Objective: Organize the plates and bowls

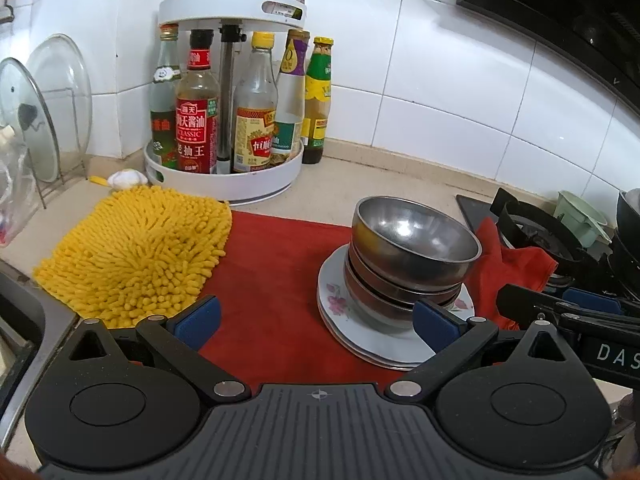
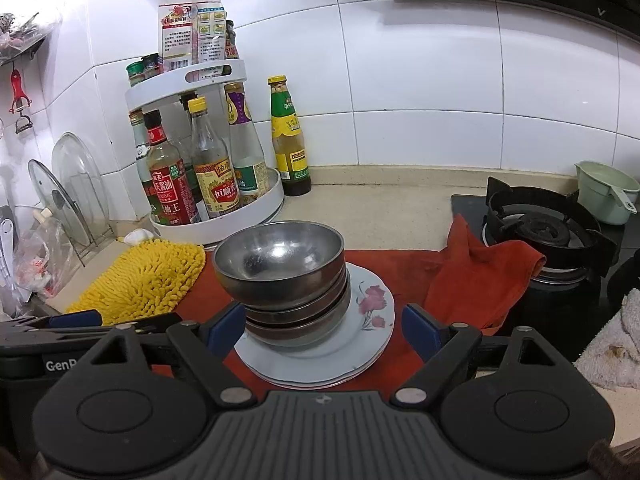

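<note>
A stack of steel bowls [image 1: 412,252] [image 2: 280,268] stands on a stack of white flowered plates [image 1: 340,304] [image 2: 368,316] on a red cloth [image 1: 276,280] [image 2: 400,268]. My left gripper [image 1: 316,320] is open and empty above the cloth; its right finger is next to the plates' near left edge. My right gripper [image 2: 324,328] is open and empty, its fingers on either side of the stack at the near side. The right gripper also shows at the right edge of the left wrist view [image 1: 568,312].
A yellow chenille mat [image 1: 140,252] [image 2: 148,276] lies left of the stack. A white two-tier rack of sauce bottles [image 1: 224,120] [image 2: 204,160] stands behind. A gas burner [image 1: 536,232] [image 2: 544,228] and green cup [image 2: 608,192] are right. Glass lids [image 1: 36,120] and a sink edge [image 1: 20,320] are left.
</note>
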